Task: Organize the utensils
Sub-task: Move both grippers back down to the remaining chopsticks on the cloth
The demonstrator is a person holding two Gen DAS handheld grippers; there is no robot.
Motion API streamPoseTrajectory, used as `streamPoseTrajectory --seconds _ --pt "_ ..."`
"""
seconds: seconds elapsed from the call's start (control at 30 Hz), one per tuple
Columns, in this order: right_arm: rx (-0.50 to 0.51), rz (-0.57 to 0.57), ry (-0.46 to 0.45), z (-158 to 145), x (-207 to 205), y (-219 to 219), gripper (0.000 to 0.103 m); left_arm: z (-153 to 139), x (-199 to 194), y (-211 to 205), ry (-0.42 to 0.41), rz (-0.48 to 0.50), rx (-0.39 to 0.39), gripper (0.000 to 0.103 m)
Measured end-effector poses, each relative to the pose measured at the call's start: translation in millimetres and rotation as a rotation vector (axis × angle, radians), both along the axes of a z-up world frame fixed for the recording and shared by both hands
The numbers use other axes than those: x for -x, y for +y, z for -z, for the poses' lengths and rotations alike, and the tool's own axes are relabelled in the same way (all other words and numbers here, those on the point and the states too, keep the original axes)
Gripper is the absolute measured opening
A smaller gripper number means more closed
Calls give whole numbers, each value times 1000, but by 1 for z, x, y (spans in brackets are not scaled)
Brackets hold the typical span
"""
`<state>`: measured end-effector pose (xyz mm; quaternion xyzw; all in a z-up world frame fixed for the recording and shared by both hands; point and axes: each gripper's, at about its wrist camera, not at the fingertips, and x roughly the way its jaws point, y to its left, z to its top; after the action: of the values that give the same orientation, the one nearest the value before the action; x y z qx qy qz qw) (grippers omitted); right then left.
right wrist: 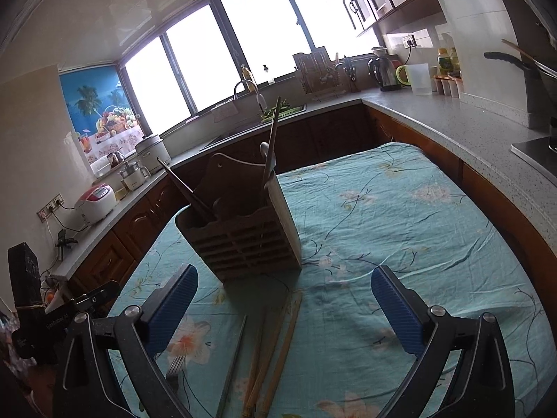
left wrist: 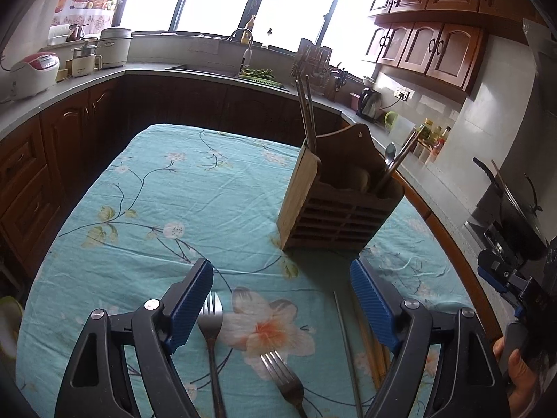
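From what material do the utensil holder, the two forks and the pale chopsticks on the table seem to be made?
Utensil holder: apparently dark brown wood, matte, with slatted front; its lighter side panel shows grain.
Forks: probably stainless steel, grey and shiny with reflections.
Pale chopsticks: likely bamboo or light wood, tan and dull; the look cannot settle which.

Your fingers (left wrist: 374, 301) wear ribbed blue rubbery pads on matt black plastic. You see 2 shiny metal forks (left wrist: 211, 317), a dull wooden utensil holder (left wrist: 334, 205), and wrinkled floral cloth (left wrist: 174, 181) covering the surface.
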<state>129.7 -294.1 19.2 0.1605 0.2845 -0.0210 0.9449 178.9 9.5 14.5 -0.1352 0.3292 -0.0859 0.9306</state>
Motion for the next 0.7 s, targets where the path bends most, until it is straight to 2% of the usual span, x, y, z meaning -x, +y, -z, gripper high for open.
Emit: streamPoseTrajectory --seconds 0.2,0.43,0.53,0.7 --pt "21 -7 58 22 10 8 101 7 5 -8 63 33 -13 81" --pt "44 -23 89 28 4 13 96 6 -3 -24 91 74 -37 81" --pt "36 -28 112 33 -3 12 84 10 -7 -33 104 89 -47 81" --pt "6 -45 156 43 -17 10 56 17 -18 -48 141 131 -56 79"
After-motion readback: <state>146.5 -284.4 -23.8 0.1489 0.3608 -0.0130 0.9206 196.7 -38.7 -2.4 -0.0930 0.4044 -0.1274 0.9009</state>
